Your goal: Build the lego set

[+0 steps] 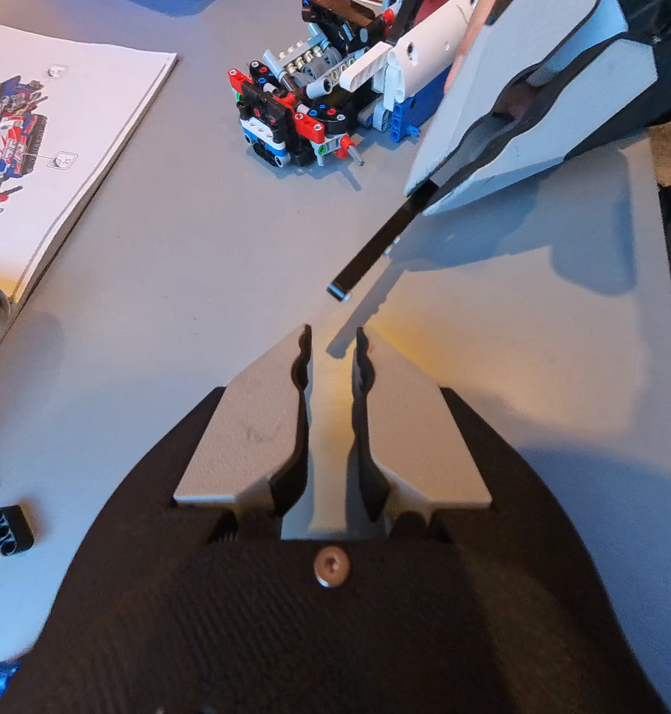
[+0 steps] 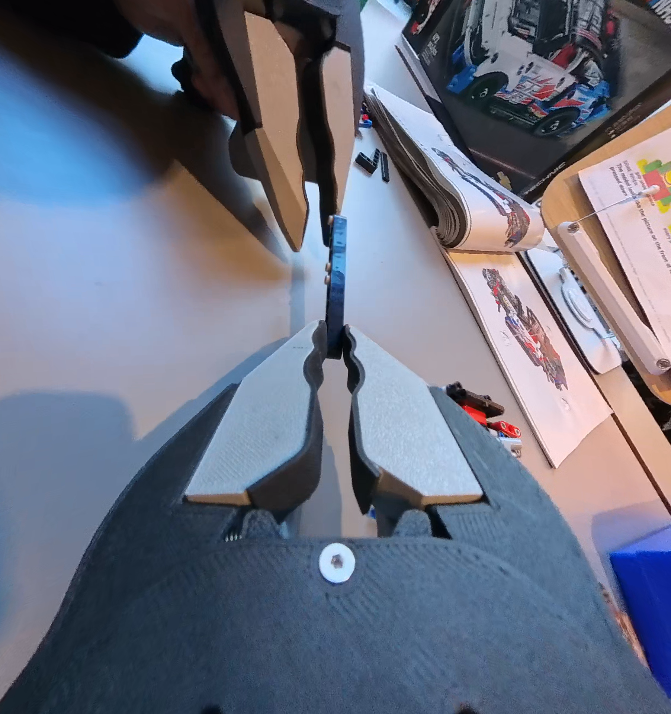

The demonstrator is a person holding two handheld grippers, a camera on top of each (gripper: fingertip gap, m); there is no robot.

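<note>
My right gripper [image 2: 334, 340] is shut on one end of a long black beam [image 2: 336, 286], which sticks out forward above the grey table [image 2: 133, 309]. In the left wrist view the beam [image 1: 372, 247] hangs from the right gripper [image 1: 423, 193] at the upper right. My left gripper [image 1: 334, 336] is open with a narrow gap and empty, and its tips are just short of the beam's free end. It also shows in the right wrist view [image 2: 312, 241], pointing down beside that end. The partly built model [image 1: 307, 104] in red, black, white and blue stands behind.
An open instruction booklet [image 1: 55, 135] lies at the left, with loose black pieces [image 1: 5, 529] near the front left edge. In the right wrist view, the set's box [image 2: 538, 77], a booklet [image 2: 519, 328], a blue bin [image 2: 654, 618] and a wooden side table [image 2: 558, 201] line the right. The grippers' ends are close to 7 cm from one another.
</note>
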